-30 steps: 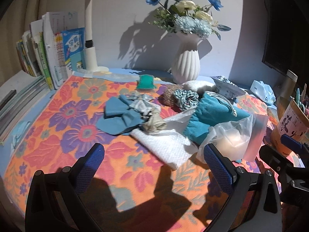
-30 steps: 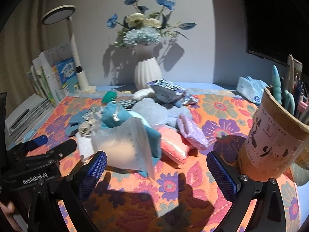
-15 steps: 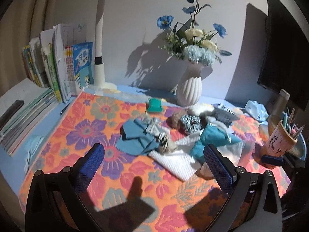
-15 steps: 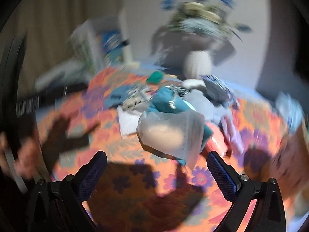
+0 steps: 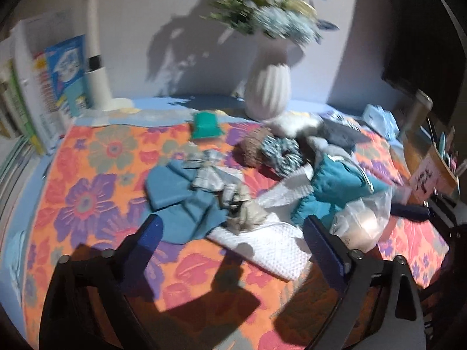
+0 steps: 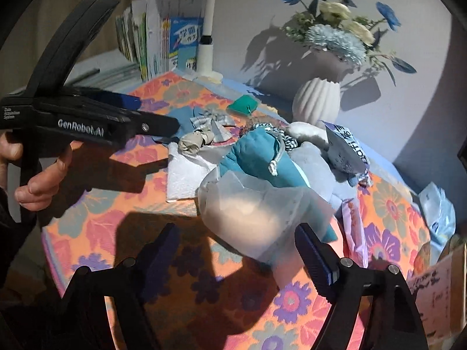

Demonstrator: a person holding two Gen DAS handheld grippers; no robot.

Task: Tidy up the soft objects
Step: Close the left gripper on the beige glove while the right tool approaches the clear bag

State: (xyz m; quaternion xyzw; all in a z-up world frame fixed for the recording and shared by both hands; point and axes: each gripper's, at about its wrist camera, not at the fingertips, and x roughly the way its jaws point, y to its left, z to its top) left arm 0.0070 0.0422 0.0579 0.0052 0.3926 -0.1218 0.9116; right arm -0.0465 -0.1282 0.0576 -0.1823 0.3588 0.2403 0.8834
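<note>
A heap of soft things lies on the flowered cloth (image 5: pixel 96 175): a blue cloth (image 5: pixel 178 195), a checked beige rag (image 5: pixel 230 195), a white towel (image 5: pixel 271 248), a teal drawstring pouch (image 5: pixel 335 186), a clear bag with a pale lump (image 5: pixel 362 224), a striped scrunchie (image 5: pixel 280 154), a green sponge (image 5: pixel 205 125). My left gripper (image 5: pixel 233 239) is open and empty, just in front of the blue cloth and towel. My right gripper (image 6: pixel 236 250) is open and empty, in front of the clear bag (image 6: pixel 251 207). The left gripper shows from the side in the right wrist view (image 6: pixel 128 113).
A white ribbed vase (image 5: pixel 267 90) with flowers stands at the back. Books (image 5: pixel 46 87) and a lamp post (image 5: pixel 96 58) stand at the back left. A pen holder (image 5: pixel 435 175) and a tissue pack (image 5: pixel 379 119) sit at the right.
My left gripper has dropped back toward the heap after lifting away. My right gripper has swung left and now faces the clear bag from the right front.
</note>
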